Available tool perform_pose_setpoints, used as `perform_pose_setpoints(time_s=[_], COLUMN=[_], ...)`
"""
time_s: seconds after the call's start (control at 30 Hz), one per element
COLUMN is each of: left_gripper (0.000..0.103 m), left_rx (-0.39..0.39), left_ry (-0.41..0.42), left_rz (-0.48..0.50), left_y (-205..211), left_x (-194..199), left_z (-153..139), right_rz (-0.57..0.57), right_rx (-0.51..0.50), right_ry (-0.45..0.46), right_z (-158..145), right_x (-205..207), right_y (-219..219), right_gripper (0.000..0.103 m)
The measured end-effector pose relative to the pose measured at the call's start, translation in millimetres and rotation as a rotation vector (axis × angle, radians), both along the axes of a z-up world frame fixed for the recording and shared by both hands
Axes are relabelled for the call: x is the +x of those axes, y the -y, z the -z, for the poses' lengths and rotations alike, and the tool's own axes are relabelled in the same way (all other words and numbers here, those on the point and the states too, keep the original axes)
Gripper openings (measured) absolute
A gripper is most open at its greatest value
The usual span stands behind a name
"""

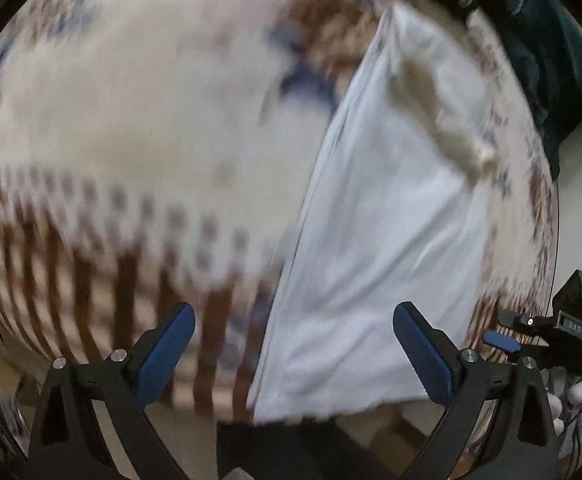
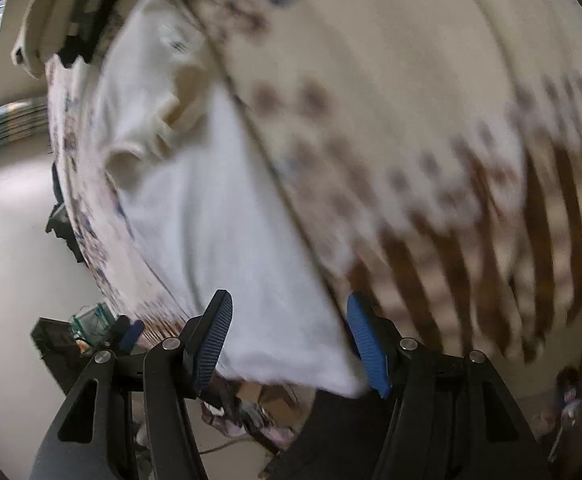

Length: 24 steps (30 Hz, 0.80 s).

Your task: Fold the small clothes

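A white garment [image 1: 375, 248] lies flat on a patterned cream, brown and blue cloth [image 1: 131, 120]; its near hem reaches the table's front edge. A cream crumpled part [image 1: 439, 112] sits at its far end. My left gripper [image 1: 293, 316] is open and empty, above the garment's near left edge. The right wrist view shows the same garment [image 2: 227, 216] with its cream collar part [image 2: 155, 124] far off. My right gripper [image 2: 289, 312] is open and empty over the garment's near right corner. Both views are blurred by motion.
The patterned cloth [image 2: 431, 100] covers the table. The right gripper's body [image 1: 563, 328] shows at the left view's right edge, the left gripper's body [image 2: 75, 336] at the right view's left. Dark teal fabric [image 1: 551, 60] lies beyond the table. Pale floor [image 2: 7, 240] is on the left.
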<state>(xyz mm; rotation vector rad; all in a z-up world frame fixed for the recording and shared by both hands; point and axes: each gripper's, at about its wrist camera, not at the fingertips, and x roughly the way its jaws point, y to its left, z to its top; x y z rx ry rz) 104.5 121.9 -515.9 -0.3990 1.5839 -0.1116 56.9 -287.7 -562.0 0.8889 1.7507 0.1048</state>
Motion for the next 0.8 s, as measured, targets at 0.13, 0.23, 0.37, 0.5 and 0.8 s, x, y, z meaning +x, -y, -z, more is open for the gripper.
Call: perform_pose_setpoints(time_s=[0.13, 0.23, 0.37, 0.5, 0.8], left_gripper=[0.101, 0.101, 0.093, 0.008, 0.008], left_rx=[-0.055, -0.115, -0.115, -0.096, -0.202], left_ry=[-0.098, -0.135, -0.092, -0.047, 0.025], left_rz=[-0.046, -0.103, -0.069, -0.020, -0.120], left_y=[5, 8, 22, 33, 15], left_x=[-31, -42, -46, -53, -56], left_z=[32, 44, 42, 33, -19], right_rz=[-0.001, 0.004, -0.016, -0.048, -0.119], right_rx=[0.015, 0.041, 0.062, 0.086, 0.080], right_ry=[-0.055, -0.075, -0.074, -0.055, 0.019], right_z=[26, 43, 59, 67, 24], right_x=[-37, -51, -56, -57, -56], right_y=[2, -6, -23, -41, -74], right_gripper=[0.062, 0.062, 0.062, 0.046, 0.007])
